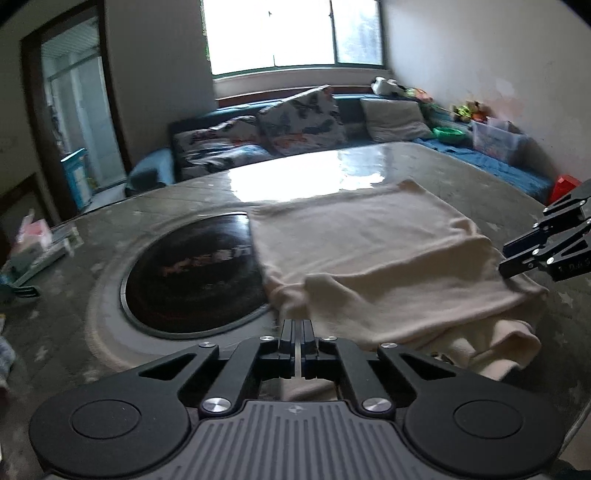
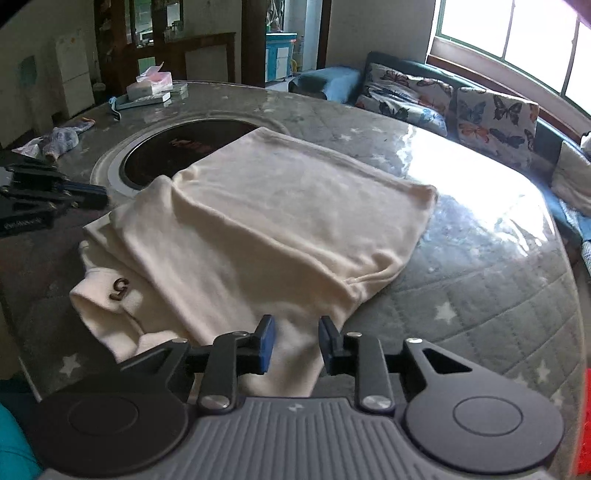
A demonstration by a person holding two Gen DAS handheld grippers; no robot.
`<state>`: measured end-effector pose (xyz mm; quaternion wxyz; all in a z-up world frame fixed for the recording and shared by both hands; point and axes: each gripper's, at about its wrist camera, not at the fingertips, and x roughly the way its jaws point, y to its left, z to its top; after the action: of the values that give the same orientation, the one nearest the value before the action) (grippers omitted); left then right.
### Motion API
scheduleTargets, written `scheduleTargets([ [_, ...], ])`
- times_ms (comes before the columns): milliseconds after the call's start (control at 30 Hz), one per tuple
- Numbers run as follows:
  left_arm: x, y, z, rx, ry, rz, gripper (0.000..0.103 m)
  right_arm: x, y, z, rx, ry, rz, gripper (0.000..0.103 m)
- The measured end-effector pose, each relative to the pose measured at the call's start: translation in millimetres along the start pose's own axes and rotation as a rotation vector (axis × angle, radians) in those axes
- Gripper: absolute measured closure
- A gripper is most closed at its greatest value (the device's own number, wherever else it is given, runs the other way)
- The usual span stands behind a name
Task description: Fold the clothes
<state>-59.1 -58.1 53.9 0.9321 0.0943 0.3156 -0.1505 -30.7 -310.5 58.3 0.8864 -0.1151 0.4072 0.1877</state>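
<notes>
Cream garment (image 2: 266, 221) lies folded on the counter (image 2: 480, 266), its far corner over the dark round inset (image 1: 192, 273), so you have flat support for the next fold. Your left claw (image 1: 297, 332) is pinched together with nothing between its fingers; your right claw (image 2: 293, 343) stands wide over the near hem (ready to grip). A tissue box (image 2: 149, 82) sits on the tray (image 2: 142, 99).

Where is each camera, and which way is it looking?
Left wrist: sits on the left claw, shut, facing the window over the cloth; the right claw shows at right.
Right wrist: sits on the right claw, open, facing the room's far side over the cloth; the left claw shows at left.
Shared: cloth, table, sofa.
</notes>
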Motion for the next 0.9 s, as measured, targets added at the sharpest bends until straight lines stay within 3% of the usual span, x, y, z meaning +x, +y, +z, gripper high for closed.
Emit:
scheduleTargets([
  [200, 3, 1, 13, -0.042, 0.008, -0.092, 0.097, 7, -8, 16, 0.014, -0.049, -0.007, 0.077],
  [400, 34, -18, 30, -0.002, 0.000, -0.166, 0.084, 29, -9, 22, 0.015, -0.047, -0.026, 0.080],
  [500, 54, -20, 32, 0.010, 0.026, -0.159, 0.074, 34, -13, 20, 0.033, -0.033, -0.029, 0.080],
  [600, 69, -14, 30, -0.010, 0.074, -0.173, 0.074, 29, -13, 18, 0.026, -0.035, -0.032, 0.080],
  [700, 68, -13, 25, -0.003, 0.067, -0.184, 0.071, 20, -8, 17, -0.002, -0.053, -0.014, 0.080],
  [800, 61, -13, 24, -0.002, 0.058, -0.186, 0.065, 16, 0, 8, -0.035, -0.021, 0.021, 0.080],
  [900, 50, -14, 20, 0.020, 0.050, -0.181, 0.065, 10, 2, -5, -0.049, -0.001, 0.021, 0.080],
])
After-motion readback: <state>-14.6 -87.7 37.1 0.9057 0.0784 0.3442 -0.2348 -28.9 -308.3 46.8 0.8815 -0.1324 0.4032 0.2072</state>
